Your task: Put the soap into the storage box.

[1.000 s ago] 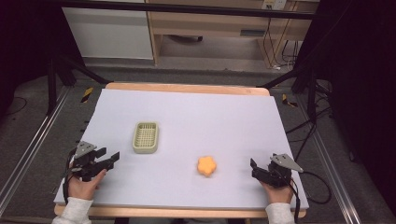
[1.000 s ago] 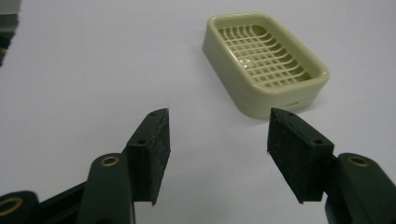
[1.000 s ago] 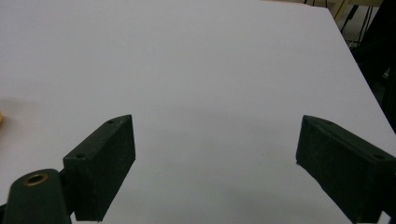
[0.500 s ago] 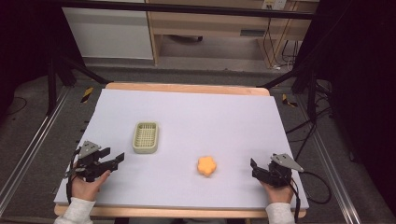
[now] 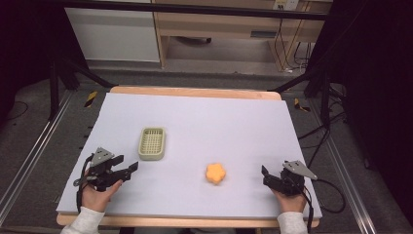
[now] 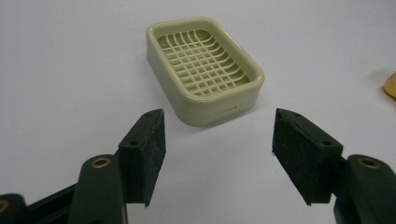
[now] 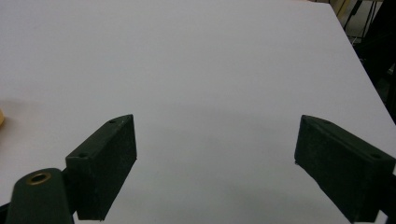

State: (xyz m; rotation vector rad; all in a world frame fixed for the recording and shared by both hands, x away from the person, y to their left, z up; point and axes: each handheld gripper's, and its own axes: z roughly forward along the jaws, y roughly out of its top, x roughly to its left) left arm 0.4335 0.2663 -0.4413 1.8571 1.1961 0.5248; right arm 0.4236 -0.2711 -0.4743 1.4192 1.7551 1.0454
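A pale green soap dish (image 5: 152, 143) with a grid floor lies empty on the left half of the white table top (image 5: 234, 122). My left gripper (image 5: 126, 164) sits just near and left of it, pointing at it. In the left gripper view the dish (image 6: 205, 70) lies ahead of the left gripper (image 6: 218, 128), whose jaws stand apart with nothing between them and have just opened a little further. An orange flower-shaped piece (image 5: 215, 173) lies right of centre. My right gripper (image 5: 265, 176) rests to its right, open and empty (image 7: 215, 140).
The orange piece shows at the right edge of the left gripper view (image 6: 391, 85) and the left edge of the right gripper view (image 7: 1, 117). A wooden rim (image 5: 195, 91) borders the table's far edge. Cables (image 5: 331, 195) trail off at the right.
My left gripper has shifted a little to the right, toward the soap dish. The right gripper, the dish and the orange piece have stayed where they were.
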